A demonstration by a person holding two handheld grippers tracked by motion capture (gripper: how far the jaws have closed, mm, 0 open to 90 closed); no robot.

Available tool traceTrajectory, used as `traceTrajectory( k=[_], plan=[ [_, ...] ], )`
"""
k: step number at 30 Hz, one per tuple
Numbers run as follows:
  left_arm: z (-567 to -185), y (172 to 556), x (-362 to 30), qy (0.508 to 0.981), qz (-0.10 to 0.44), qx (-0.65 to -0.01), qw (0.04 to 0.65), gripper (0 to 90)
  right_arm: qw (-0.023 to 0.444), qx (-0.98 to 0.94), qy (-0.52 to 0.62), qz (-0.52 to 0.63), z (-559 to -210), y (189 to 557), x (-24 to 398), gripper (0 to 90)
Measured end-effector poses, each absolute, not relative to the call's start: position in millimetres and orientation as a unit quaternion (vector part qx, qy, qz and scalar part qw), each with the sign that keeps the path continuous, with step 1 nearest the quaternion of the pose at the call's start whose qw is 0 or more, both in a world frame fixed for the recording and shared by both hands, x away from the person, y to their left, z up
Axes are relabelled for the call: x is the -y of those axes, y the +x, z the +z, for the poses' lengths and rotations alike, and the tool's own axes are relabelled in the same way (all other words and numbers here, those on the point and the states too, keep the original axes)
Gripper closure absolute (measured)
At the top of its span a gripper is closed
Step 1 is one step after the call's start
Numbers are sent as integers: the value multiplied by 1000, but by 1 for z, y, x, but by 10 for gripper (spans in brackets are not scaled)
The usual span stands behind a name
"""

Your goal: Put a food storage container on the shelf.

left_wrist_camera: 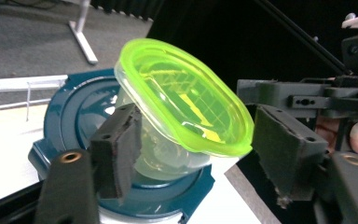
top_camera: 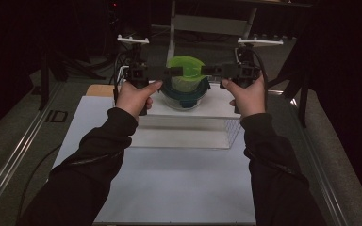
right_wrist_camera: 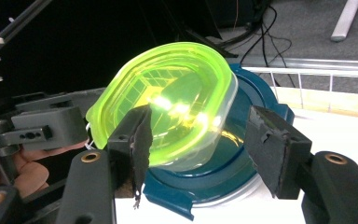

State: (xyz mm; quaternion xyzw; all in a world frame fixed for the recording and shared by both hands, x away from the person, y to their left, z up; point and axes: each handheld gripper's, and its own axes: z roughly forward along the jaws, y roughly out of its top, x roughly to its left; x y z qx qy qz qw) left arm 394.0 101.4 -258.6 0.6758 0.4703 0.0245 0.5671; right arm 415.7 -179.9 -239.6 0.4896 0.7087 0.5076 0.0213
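Observation:
A clear tub with a lime-green lid (top_camera: 185, 69) (left_wrist_camera: 186, 98) (right_wrist_camera: 168, 107) lies tilted on the dark blue lid of a second container (top_camera: 185, 94) (left_wrist_camera: 77, 114) (right_wrist_camera: 205, 185). Both stand on a white raised shelf (top_camera: 217, 109). My left gripper (top_camera: 172, 71) (left_wrist_camera: 200, 154) comes in from the left and my right gripper (top_camera: 208, 70) (right_wrist_camera: 205, 149) from the right, nose to nose around the green-lidded tub. Both are open. In each gripper view the tub sits between the pads, close to one pad and apart from the other.
The shelf rests on a white sheet (top_camera: 169, 183) that covers the table in front of me. Metal rails (top_camera: 14, 155) run along the table's sides. A stand leg (top_camera: 172, 33) and cables (right_wrist_camera: 256, 42) lie on the dark floor behind.

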Motion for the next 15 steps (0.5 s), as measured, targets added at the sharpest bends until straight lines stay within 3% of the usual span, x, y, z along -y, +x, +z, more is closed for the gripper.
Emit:
traceTrajectory(
  k=[9,15],
  plan=[
    [-267,396,-105,672,18,-467,575,260,6,-717,467,517,-249,394,180,419],
    [-270,393,-109,668,28,-464,581,247,-6,-726,456,516,-262,384,175,477]
  ],
)
